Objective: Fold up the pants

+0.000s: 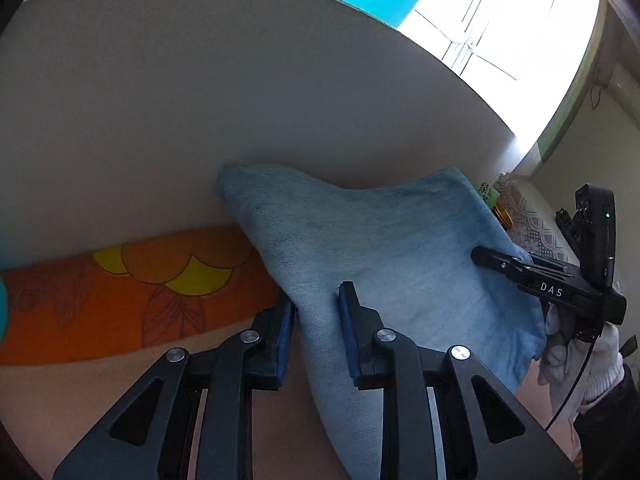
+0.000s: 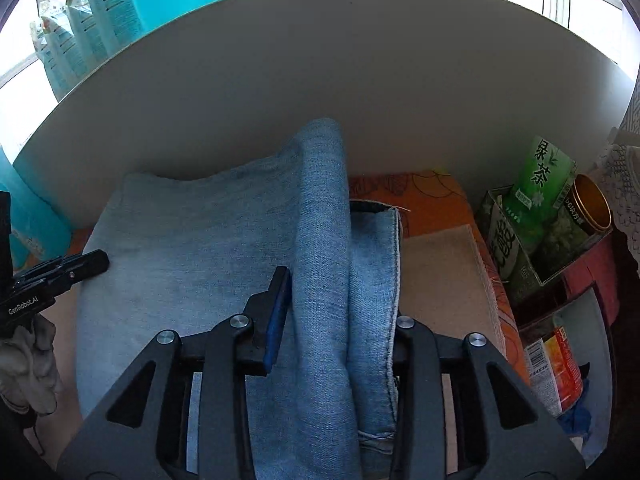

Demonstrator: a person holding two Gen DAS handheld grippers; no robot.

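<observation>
The light blue denim pants lie partly folded on an orange flowered mat, in front of a big white board. My left gripper grips the left edge of the folded cloth between its blue pads. My right gripper grips a raised ridge of the pants on their right side; its right finger is hidden behind the cloth. A hemmed pant edge lies under the ridge. Each gripper shows in the other's view, the right one at the pants' right edge, the left one at their left.
The white board stands upright close behind the pants. A green tea carton, a gold-rimmed tin and a red-orange packet stand at the right. The orange mat and beige cloth lie under the pants. Teal bags stand behind.
</observation>
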